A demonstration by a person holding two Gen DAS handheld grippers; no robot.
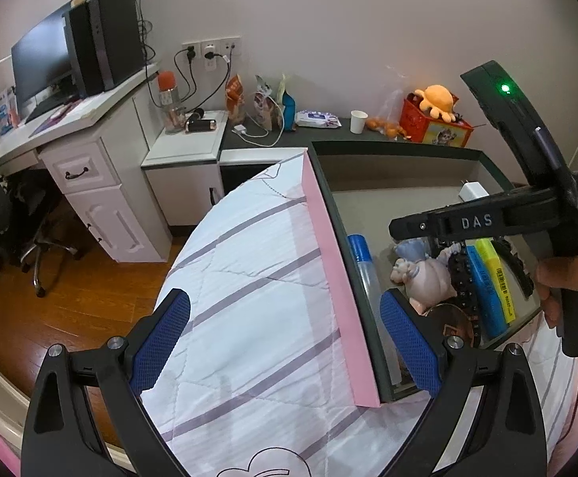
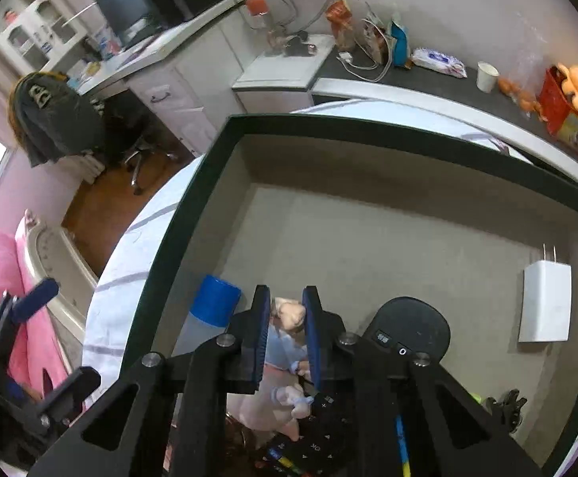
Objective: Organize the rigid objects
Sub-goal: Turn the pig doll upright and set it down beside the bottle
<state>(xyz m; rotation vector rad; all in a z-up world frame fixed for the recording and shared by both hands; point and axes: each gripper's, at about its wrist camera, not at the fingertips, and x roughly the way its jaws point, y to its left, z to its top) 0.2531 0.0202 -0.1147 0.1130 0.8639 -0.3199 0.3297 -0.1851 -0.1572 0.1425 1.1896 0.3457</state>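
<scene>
One dark-rimmed box (image 2: pixel 217 147) sits on the bed (image 1: pixel 249 278), open at the top, with a grey felt-like floor, and nearly everything I care about lies inside it. My right hand-held gripper (image 2: pixel 285 338) is down in the box's near end with its blue pads closed on a small doll (image 2: pixel 289 314) in pale pink and light blue (the pads press it from both sides, its head showing between their tips). Just beside the doll, along the box's left wall, lies a clear tube with a blue cap (image 2: pixel 215 302). A black remote control (image 2: pixel 408 326) lies just to the doll's other side, and below it I can see yellow and blue highlighter pens (image 1: pixel 491 278) next to each other. A white charger plug (image 2: pixel 543 302) rests apart from the rest, by the right wall, prongs toward the far end. A black hair clip (image 2: pixel 507 405) sits at the near right corner.

My left hand-held gripper (image 1: pixel 285 342) hangs over the quilt at the box's left edge, jaws wide apart, nothing between them; a pink board (image 1: pixel 340 278) stands against that wall.
</scene>
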